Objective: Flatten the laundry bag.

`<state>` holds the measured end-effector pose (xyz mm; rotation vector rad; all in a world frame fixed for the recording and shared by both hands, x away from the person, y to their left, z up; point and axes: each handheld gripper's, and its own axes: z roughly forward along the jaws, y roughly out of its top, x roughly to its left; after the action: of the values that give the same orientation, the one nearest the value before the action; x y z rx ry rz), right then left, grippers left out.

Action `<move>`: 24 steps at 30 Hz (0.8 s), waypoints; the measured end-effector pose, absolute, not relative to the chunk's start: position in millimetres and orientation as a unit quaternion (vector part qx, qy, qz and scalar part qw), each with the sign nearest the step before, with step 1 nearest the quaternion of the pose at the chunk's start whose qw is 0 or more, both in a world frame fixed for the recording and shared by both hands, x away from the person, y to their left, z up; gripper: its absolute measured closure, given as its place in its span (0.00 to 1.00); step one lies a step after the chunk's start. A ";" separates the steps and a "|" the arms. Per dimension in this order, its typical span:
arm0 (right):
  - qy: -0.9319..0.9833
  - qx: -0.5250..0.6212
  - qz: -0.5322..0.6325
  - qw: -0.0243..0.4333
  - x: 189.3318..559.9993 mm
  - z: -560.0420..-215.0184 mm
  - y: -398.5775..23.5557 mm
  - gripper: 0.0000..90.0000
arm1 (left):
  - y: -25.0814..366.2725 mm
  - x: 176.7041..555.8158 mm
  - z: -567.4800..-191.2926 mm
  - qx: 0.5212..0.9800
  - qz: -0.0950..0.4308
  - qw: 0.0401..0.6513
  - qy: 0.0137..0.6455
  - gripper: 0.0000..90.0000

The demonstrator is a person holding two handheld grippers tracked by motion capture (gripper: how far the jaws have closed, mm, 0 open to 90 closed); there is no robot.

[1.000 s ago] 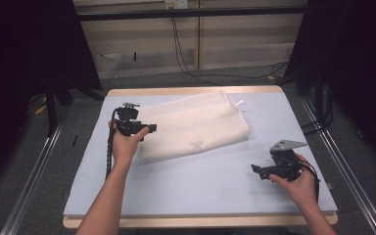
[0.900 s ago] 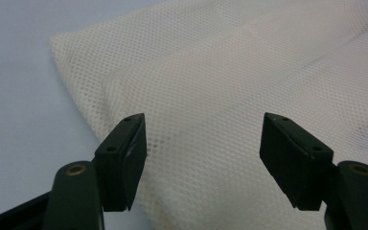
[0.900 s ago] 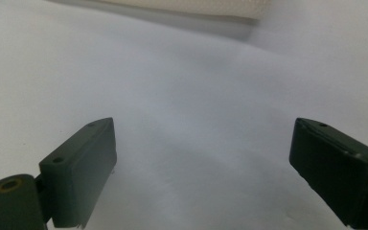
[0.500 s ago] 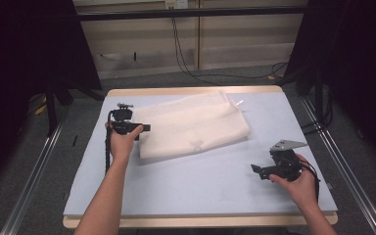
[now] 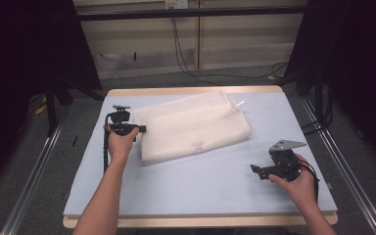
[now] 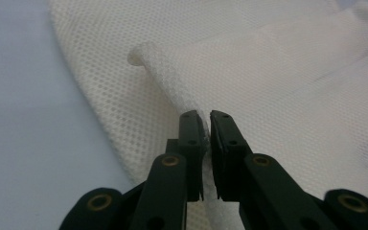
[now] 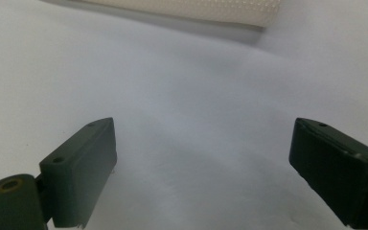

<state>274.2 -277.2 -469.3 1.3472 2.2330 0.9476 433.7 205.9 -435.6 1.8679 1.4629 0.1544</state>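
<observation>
While the white mesh cloth [image 5: 192, 125] lies folded on the far middle part of the pale blue table [image 5: 200, 186], the left gripper [image 5: 142, 129] is at its left edge, and its jaws have just been closing on a raised fold of the mesh [image 6: 172, 81], which is now pinched between the two black pads. The right gripper [image 5: 252, 169] is held low over the bare table near the front right, well apart from the cloth, with its jaws wide apart and nothing between them.
</observation>
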 end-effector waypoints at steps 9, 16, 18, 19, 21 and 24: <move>0.793 0.472 0.340 0.181 274.1 -468.9 -276.3 0.10 | 186.7 417.3 -421.1 0.763 0.048 0.387 0.516 0.97; 0.792 0.476 0.337 0.180 273.9 -468.7 -274.9 0.10 | 172.2 399.4 -411.6 0.780 0.048 0.404 0.475 0.97; 0.794 0.473 0.336 0.184 274.2 -469.4 -274.6 0.10 | 166.9 393.9 -410.0 0.789 0.048 0.406 0.459 0.97; 0.794 0.472 0.336 0.183 274.2 -469.5 -274.2 0.10 | 164.7 391.5 -409.4 0.794 0.049 0.404 0.452 0.97; 0.794 0.472 0.338 0.183 274.3 -469.2 -273.7 0.10 | 161.0 386.0 -410.2 0.795 0.043 0.409 0.445 0.97; 0.794 0.470 0.339 0.183 274.2 -469.0 -273.1 0.10 | 158.6 379.2 -416.1 0.797 0.036 0.413 0.440 0.97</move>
<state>274.2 -273.1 -469.0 1.3259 2.2407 0.9564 379.2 158.6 -416.1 2.0035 1.1077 0.0917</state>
